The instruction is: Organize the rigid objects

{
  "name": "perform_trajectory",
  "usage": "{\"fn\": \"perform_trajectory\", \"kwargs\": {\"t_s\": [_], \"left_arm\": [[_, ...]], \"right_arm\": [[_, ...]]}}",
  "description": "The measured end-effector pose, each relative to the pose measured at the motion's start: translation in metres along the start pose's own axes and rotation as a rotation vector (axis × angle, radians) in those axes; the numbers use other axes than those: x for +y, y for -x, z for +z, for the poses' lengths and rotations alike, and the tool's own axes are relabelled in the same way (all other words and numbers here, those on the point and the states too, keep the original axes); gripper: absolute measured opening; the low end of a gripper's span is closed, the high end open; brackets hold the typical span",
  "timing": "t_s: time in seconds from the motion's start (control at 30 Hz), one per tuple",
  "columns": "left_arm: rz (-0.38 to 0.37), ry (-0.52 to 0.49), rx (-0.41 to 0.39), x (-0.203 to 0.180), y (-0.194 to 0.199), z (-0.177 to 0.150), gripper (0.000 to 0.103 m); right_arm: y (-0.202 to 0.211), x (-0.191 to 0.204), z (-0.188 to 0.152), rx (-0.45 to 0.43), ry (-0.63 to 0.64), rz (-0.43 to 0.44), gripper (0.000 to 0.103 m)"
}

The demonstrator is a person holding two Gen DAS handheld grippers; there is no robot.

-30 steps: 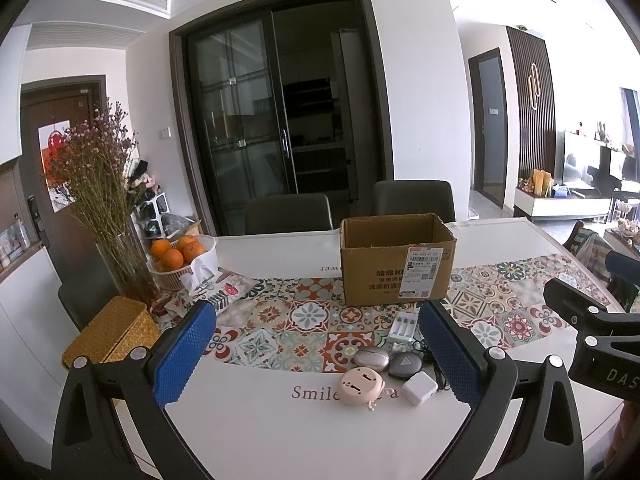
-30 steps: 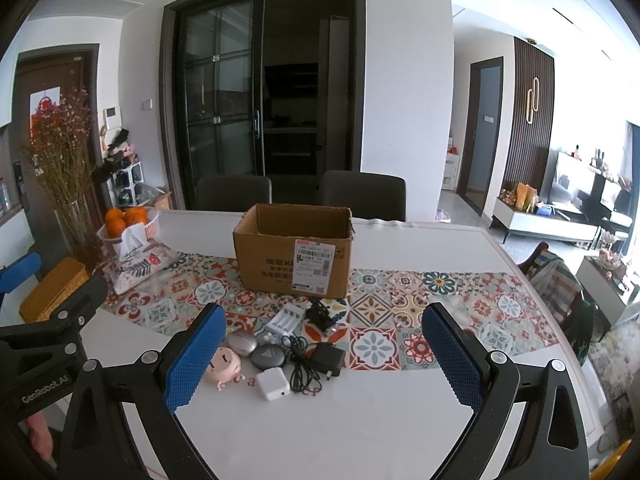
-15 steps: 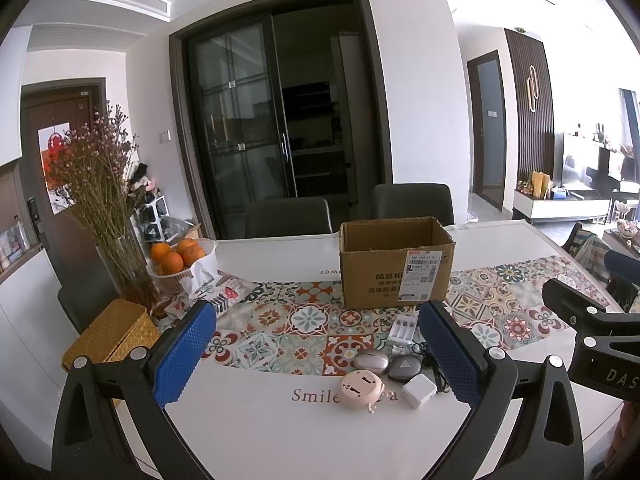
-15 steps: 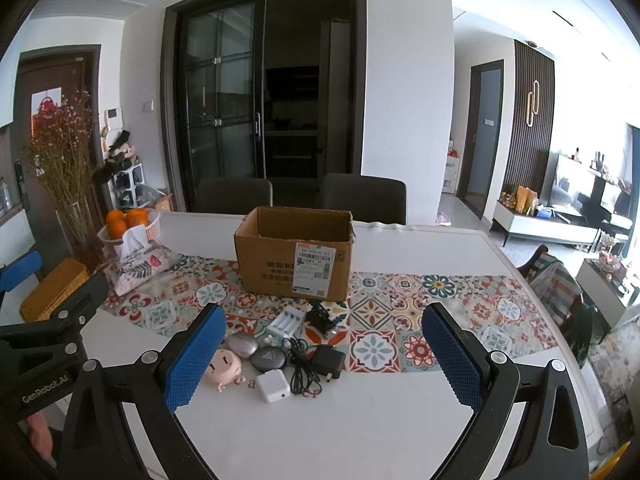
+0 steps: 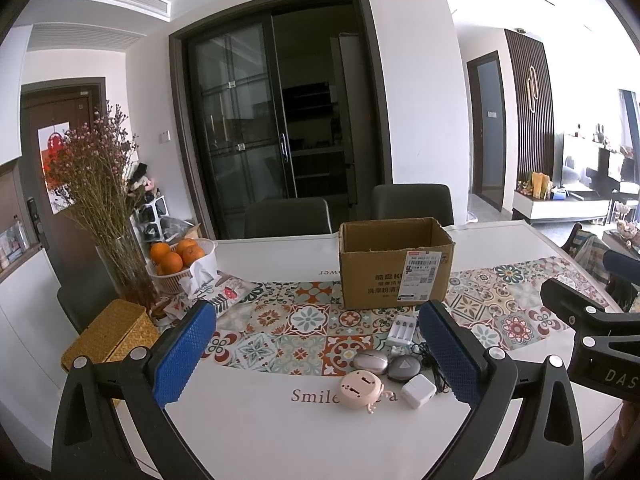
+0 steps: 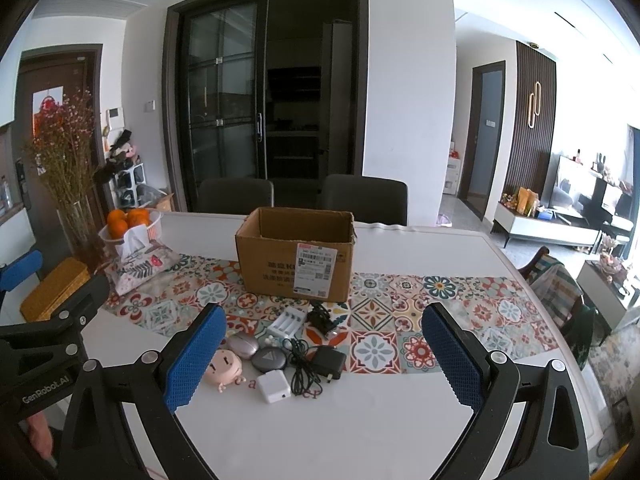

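Note:
An open cardboard box [image 5: 394,264] [image 6: 296,256] stands on the patterned runner. In front of it lies a cluster of small items: a pink round gadget [image 5: 359,387] [image 6: 223,366], a white charger cube [image 5: 418,391] [image 6: 273,387], two grey oval cases [image 5: 371,362] [image 6: 270,359], a white battery charger [image 5: 402,328] [image 6: 287,319], a black adapter with cable [image 6: 328,363] and a black clip [image 6: 320,316]. My left gripper [image 5: 316,352] is open and empty, held above the near table edge. My right gripper [image 6: 320,356] is open and empty, also short of the cluster.
A basket of oranges [image 5: 180,258], a tissue pouch [image 5: 216,292], a vase of dried flowers [image 5: 100,184] and a woven yellow box [image 5: 108,336] sit at the table's left. Two dark chairs [image 6: 364,196] stand behind the table [image 6: 360,432].
Both views have shifted very slightly; the box and the items sit a touch lower in frame. Nothing was taken hold of or moved.

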State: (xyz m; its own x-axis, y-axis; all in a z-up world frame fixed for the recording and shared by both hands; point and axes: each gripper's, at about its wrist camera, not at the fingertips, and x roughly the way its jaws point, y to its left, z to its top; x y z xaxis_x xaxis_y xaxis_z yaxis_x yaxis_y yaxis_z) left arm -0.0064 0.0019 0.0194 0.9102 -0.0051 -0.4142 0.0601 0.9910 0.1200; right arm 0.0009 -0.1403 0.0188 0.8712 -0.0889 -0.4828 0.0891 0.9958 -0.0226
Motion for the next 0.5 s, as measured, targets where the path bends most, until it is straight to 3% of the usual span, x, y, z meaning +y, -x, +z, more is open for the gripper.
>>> {"fn": "perform_trajectory", "kwargs": {"t_s": [0.5], "left_arm": [[-0.003, 0.004, 0.014, -0.0003, -0.0067, -0.0047, 0.103]], "right_arm": [[-0.0062, 0.0019, -0.0050, 0.011, 0.006, 0.006, 0.099]]}}
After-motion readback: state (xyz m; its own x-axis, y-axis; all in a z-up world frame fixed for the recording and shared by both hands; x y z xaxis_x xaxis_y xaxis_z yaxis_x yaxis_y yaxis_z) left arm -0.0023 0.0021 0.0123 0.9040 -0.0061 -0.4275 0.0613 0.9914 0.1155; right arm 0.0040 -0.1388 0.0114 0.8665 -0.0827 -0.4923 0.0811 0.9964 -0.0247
